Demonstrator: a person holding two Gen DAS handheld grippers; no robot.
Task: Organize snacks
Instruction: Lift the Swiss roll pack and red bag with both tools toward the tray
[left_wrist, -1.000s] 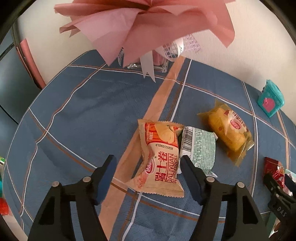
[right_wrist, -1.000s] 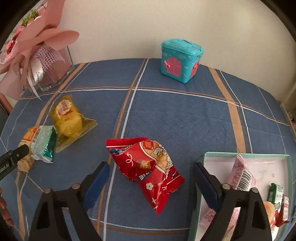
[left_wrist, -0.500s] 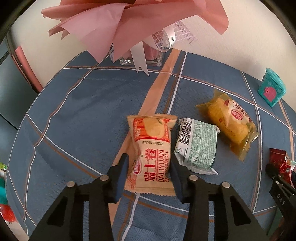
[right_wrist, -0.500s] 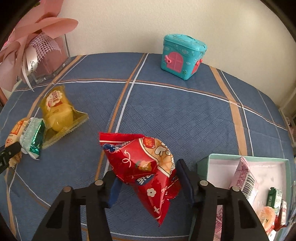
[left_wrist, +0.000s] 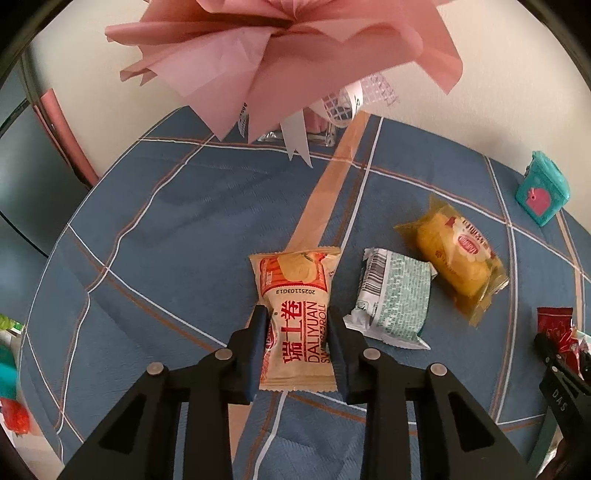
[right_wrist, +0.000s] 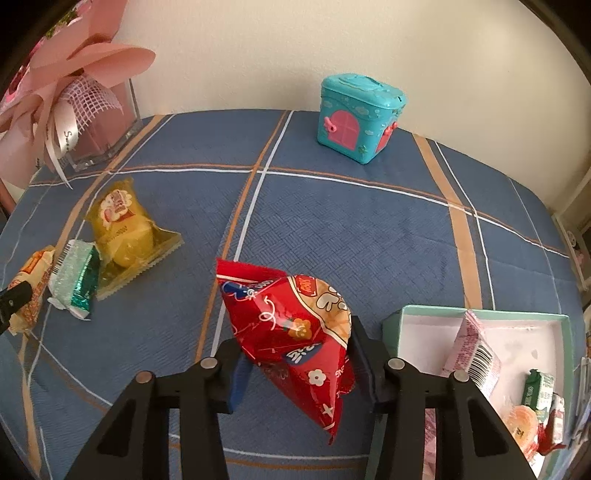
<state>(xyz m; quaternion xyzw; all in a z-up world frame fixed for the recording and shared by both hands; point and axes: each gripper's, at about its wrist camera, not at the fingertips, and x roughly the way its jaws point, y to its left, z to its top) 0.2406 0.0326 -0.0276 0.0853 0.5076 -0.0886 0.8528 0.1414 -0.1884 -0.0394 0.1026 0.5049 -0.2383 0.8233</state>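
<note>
On the tabletop (left_wrist: 155, 236), we note the left gripper (left_wrist: 296, 339) closing, fingers clamped on the Swiss-roll packet (left_wrist: 297, 321). Right gripper (right_wrist: 297, 363) closing, fingers clamped on the red snack bag (right_wrist: 295, 332).

**Colours on my two feeds**

I see a blue tablecloth (right_wrist: 332, 229) crossed by white and orange plaid lines. My Swiss roll packet (left_wrist: 295, 321) is cream with red lettering; my puffed snack bag (right_wrist: 295, 332) is red with white flowers. Beside them, a yellow cake packet (left_wrist: 458, 258), a green-and-white wrapper (left_wrist: 395, 299), a teal house box (right_wrist: 356, 118) with pink door, pink wrapping paper (left_wrist: 280, 48).
</note>
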